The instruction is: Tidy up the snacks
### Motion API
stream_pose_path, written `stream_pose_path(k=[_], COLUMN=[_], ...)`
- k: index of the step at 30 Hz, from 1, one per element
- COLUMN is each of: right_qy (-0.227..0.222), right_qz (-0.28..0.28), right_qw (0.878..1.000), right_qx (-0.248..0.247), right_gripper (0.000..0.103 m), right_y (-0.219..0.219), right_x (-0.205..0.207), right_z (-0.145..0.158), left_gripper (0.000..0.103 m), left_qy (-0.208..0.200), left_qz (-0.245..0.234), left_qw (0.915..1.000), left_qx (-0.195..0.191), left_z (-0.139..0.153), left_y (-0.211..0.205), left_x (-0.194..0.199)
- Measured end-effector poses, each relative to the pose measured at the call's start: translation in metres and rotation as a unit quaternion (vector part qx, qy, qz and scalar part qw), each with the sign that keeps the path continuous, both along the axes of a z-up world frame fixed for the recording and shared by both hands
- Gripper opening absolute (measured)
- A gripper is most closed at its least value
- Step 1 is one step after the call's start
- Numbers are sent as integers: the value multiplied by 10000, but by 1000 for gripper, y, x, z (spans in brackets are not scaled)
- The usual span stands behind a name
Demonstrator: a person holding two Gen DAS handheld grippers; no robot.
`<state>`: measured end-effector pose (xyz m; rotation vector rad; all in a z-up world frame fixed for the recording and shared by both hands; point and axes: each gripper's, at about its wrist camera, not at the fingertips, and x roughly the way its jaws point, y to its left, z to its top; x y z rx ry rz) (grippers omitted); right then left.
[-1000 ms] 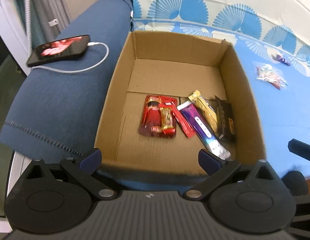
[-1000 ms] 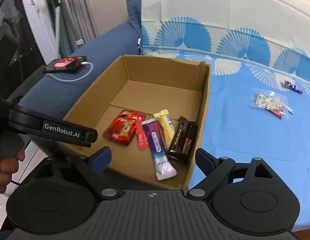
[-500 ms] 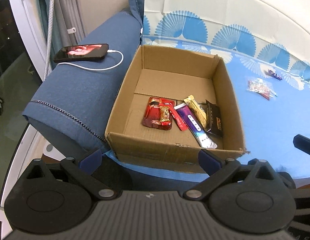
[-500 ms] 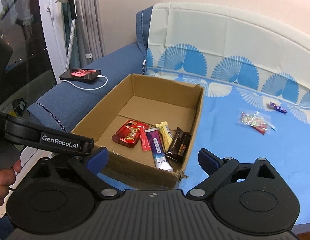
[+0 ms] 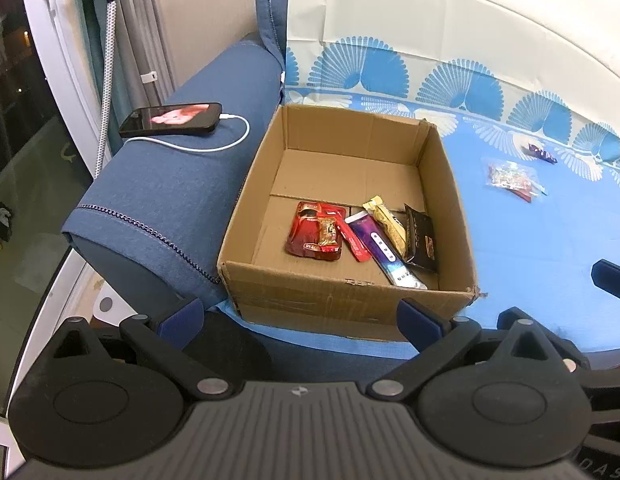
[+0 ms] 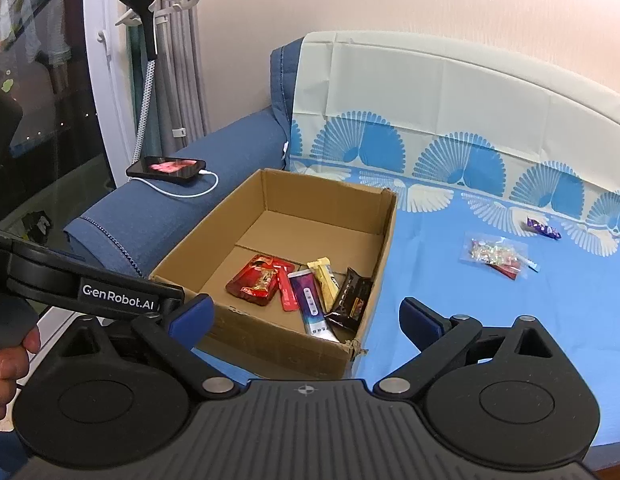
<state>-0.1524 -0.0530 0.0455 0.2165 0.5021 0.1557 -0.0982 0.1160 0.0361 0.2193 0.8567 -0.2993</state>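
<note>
An open cardboard box [image 5: 330, 304] [image 6: 277, 344] stands on the blue sofa cover. Inside lie a red packet [image 5: 316, 232] [image 6: 255, 280], a thin red stick, a purple bar [image 5: 384, 250] [image 6: 310, 304], a yellow bar [image 5: 386, 220] and a dark brown bar [image 5: 420, 238] [image 6: 350, 300]. A clear candy bag [image 5: 510, 178] [image 6: 496, 256] and a small purple candy [image 5: 542, 154] [image 6: 544, 230] lie on the cover to the right. My left gripper [image 5: 299, 316] and right gripper [image 6: 305, 316] are open and empty, in front of the box's near wall.
A phone [image 5: 171, 118] [image 6: 165, 168] on a white charging cable lies on the blue armrest left of the box. A window and a garment steamer pole [image 6: 147, 80] stand at far left. The sofa's front edge runs below the box.
Both grippers have pulled back and up from the box, so the whole box and more of the sofa show. Both stay open and empty.
</note>
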Motion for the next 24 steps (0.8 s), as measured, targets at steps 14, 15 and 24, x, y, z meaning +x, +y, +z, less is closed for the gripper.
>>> stream_pose_path(k=[14, 15, 24], right_qy=[-13, -2, 100], right_qz=[18, 19, 15], right_qw=[10000, 10000, 9999], right_qx=[-2, 3, 119], right_gripper=[100, 100, 100], right_y=[-1, -2, -7], right_x=[-2, -2, 3], right_z=[0, 0, -8], left_gripper=[103, 103, 103], left_qy=[-11, -4, 50], left_qz=[-3, -7, -65], left_qw=[10000, 10000, 9998], left_qx=[24, 32, 187], left_z=[1, 0, -4], left_y=[0, 0, -10], left_x=[-1, -1, 3])
